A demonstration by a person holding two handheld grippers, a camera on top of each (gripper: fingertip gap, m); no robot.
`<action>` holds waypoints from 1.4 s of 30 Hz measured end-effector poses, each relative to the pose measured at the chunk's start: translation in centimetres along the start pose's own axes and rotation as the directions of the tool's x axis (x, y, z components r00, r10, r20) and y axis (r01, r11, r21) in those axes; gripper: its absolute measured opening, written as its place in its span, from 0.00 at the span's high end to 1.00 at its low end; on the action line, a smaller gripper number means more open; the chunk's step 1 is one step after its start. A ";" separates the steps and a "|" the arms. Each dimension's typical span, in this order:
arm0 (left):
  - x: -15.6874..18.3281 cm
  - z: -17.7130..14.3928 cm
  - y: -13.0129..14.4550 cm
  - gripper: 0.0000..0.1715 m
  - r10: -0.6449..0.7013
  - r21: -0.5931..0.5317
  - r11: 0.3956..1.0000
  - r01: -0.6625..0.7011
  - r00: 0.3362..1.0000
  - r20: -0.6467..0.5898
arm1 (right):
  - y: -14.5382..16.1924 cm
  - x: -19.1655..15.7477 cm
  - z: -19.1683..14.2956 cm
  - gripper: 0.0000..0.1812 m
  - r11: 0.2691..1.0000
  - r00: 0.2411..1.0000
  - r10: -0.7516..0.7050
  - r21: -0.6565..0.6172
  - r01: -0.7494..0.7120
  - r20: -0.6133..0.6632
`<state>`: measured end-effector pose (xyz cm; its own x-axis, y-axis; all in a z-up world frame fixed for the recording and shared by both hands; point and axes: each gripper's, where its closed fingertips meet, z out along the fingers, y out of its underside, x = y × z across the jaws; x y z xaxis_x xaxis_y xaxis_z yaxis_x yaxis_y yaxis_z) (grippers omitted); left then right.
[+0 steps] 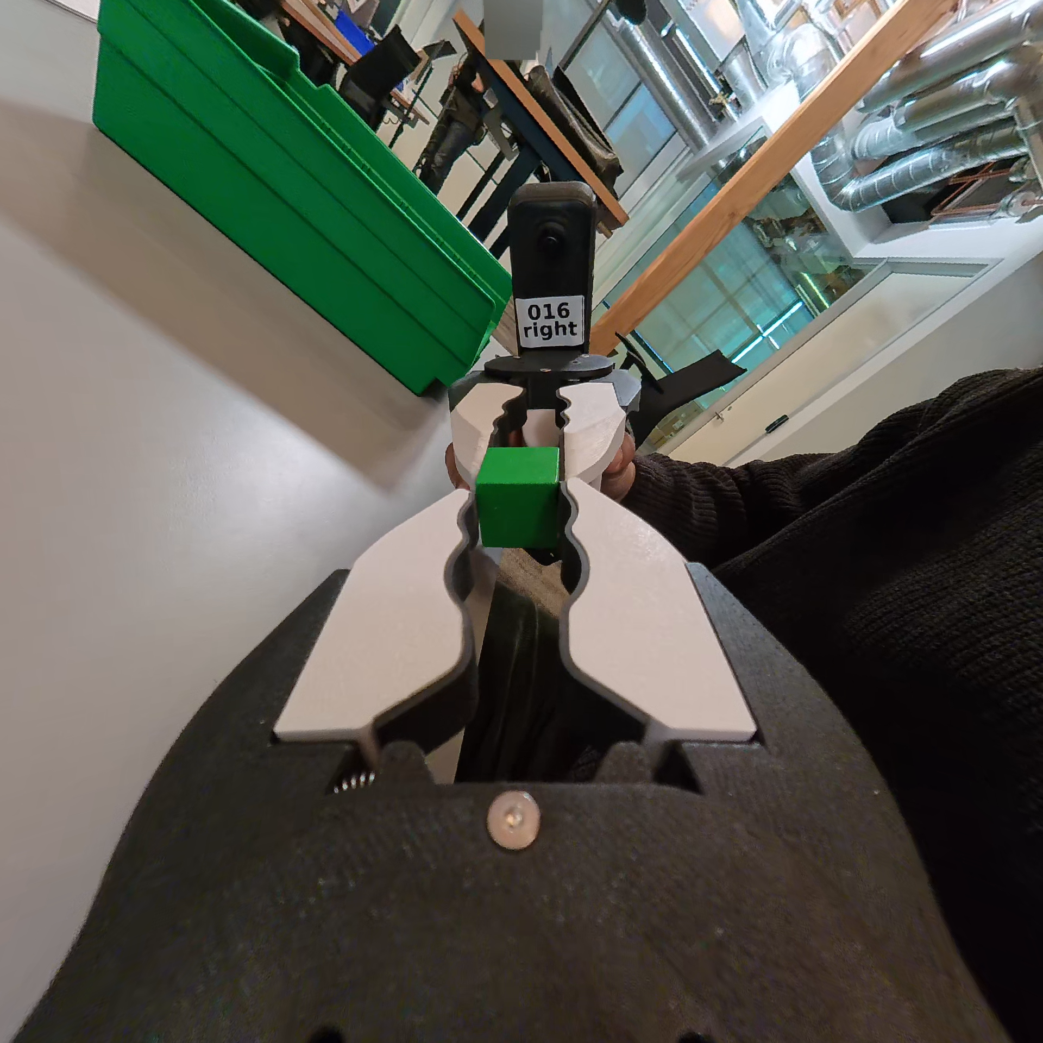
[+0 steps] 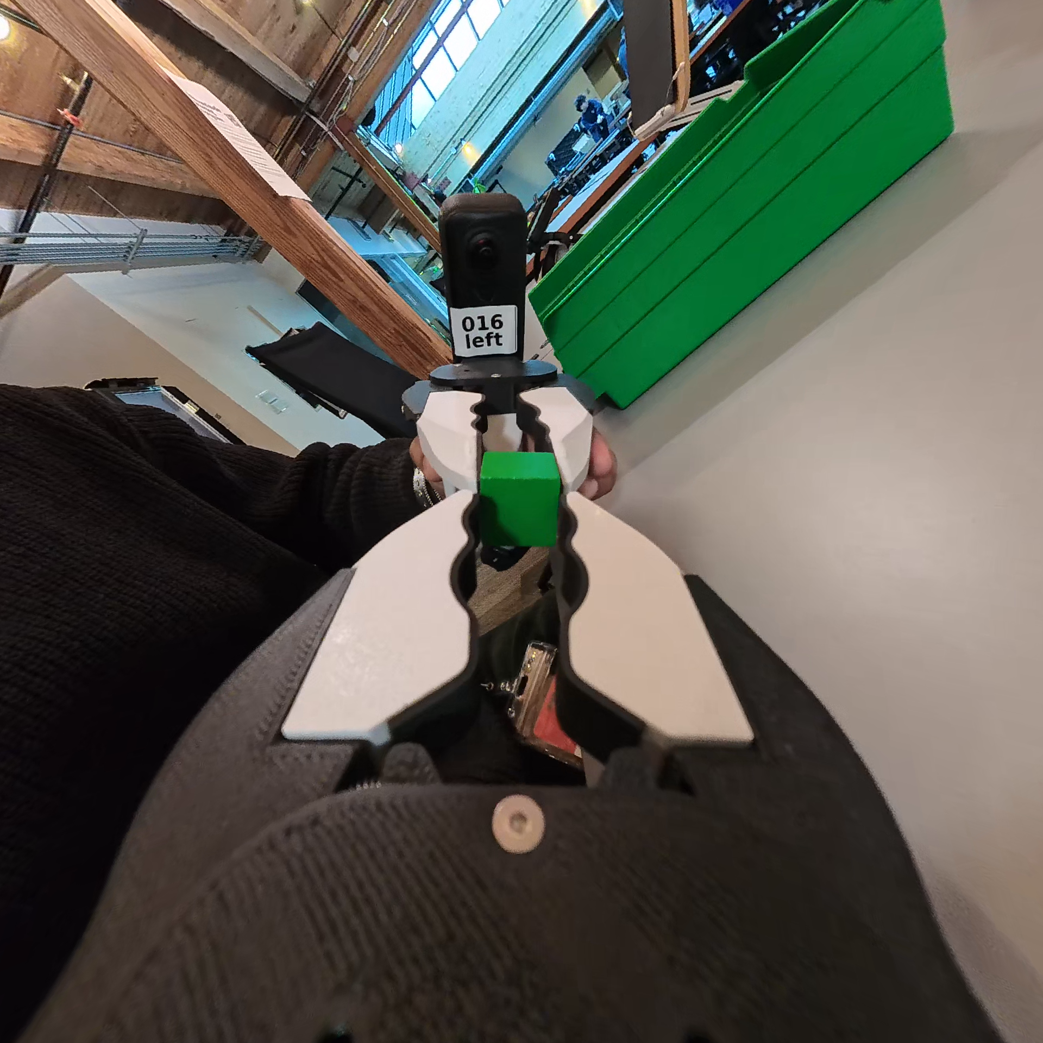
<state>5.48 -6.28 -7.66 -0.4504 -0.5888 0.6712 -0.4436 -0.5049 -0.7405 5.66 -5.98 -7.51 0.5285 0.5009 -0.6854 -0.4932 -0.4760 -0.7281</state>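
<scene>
Slippage is your main worry, in my judgement: the green cube point(image 1: 516, 505) is pinched only at the very tips of both tools, in mid-air, just off the edge of the bench point(image 1: 141, 451) and above your lap. Your left hand-held gripper point(image 1: 518, 511) is clenched on the cube's two sides, and your right hand-held gripper point(image 2: 518, 508), facing it nose to nose, is clenched on the same cube from the opposite end. If you twist or pull one tool against the other, the smooth faces could slide out of the wavy dark pads point(image 1: 465, 525) and the cube would fall.

The cube is small, solid bright green with crisp edges and flat matte faces, sitting square between the tips. Stacked green crates point(image 1: 282, 197) stand on the bench, well apart from it.
</scene>
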 end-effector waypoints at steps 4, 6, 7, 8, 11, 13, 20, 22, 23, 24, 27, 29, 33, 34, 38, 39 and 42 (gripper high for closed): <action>0.7 0.0 -0.7 0.77 -0.015 0.050 0.999 0.017 0.999 -0.043 | -0.2 0.0 -0.1 0.86 1.000 1.000 0.002 0.010 -0.002 -0.001; 0.7 0.0 -1.0 0.69 -0.025 0.074 0.997 0.028 0.999 -0.035 | -0.3 0.1 -0.3 0.86 1.000 1.000 -0.007 0.010 0.008 -0.014; 0.4 0.0 -1.0 0.68 -0.025 0.071 0.997 0.027 0.999 -0.022 | -0.4 0.2 -0.3 0.86 1.000 1.000 -0.006 0.015 0.006 -0.016; 0.2 0.0 -0.8 0.66 -0.024 0.064 0.998 0.025 1.000 -0.009 | -0.5 0.2 -0.4 0.86 1.000 1.000 -0.001 0.024 0.002 -0.013; -0.1 0.1 -0.7 0.66 -0.034 0.049 0.998 0.034 0.999 0.005 | -0.8 0.0 -0.5 0.86 0.999 1.000 0.020 0.044 -0.020 0.005; -0.1 0.1 -0.7 0.66 -0.040 0.051 0.998 0.040 0.999 0.000 | -0.8 0.0 -0.6 0.86 0.999 1.000 0.024 0.048 -0.025 0.011; 0.1 0.1 -0.6 0.65 -0.035 0.047 0.998 0.035 0.999 -0.010 | -1.3 -0.7 -0.6 0.86 0.998 0.999 -0.040 0.051 0.040 0.007; 0.1 0.0 -0.7 0.65 -0.033 0.051 0.998 0.034 0.999 -0.013 | -3.6 -2.4 -1.7 0.86 0.983 0.990 -0.143 0.116 0.140 0.019; 0.1 -0.1 -0.8 0.65 -0.033 0.054 0.998 0.033 0.999 -0.009 | -5.5 -3.7 -2.9 0.86 0.963 0.976 -0.216 0.167 0.210 0.018; 0.0 -0.1 -0.7 0.66 -0.032 0.053 0.998 0.033 0.999 -0.006 | -7.6 -4.9 -4.5 0.86 0.935 0.958 -0.288 0.212 0.283 -0.008; -0.4 0.0 -0.6 0.67 -0.044 0.045 0.998 0.045 0.999 -0.005 | -13.0 -5.7 -10.8 0.86 0.811 0.823 -0.515 0.174 0.558 -0.240; -0.6 0.1 -0.5 0.68 -0.048 0.042 0.998 0.048 0.999 -0.003 | -15.8 -3.3 -15.9 0.86 0.716 0.634 -0.631 -0.019 0.698 -0.447; -1.0 0.4 -0.3 0.68 -0.031 0.027 0.999 0.030 0.999 0.023 | -18.0 5.4 -24.3 0.86 0.647 0.347 -0.737 -0.457 0.611 -0.580; -1.0 0.5 -0.2 0.68 -0.021 0.022 1.000 0.020 0.999 0.032 | -17.6 7.6 -25.4 0.86 0.632 0.317 -0.763 -0.547 0.548 -0.564; -1.2 1.2 0.1 0.68 0.023 -0.003 1.000 -0.023 0.997 0.073 | -13.9 13.5 -26.7 0.85 0.465 0.322 -0.876 -0.807 0.364 -0.360; -1.1 1.4 0.1 0.68 0.012 -0.003 1.000 -0.012 0.998 0.069 | -12.9 14.7 -26.8 0.85 0.404 0.340 -0.894 -0.855 0.325 -0.293; -0.5 1.9 0.0 0.67 -0.022 0.004 1.000 0.021 0.999 0.031 | -9.9 16.9 -26.9 0.85 0.259 0.475 -0.871 -0.937 0.234 -0.122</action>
<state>7.22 -7.17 -8.04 -0.4162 -0.5973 0.6856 -0.4500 -0.5199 -0.7261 37.99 -12.28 -11.76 0.7654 0.5645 0.3090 0.6433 -0.6837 -0.3446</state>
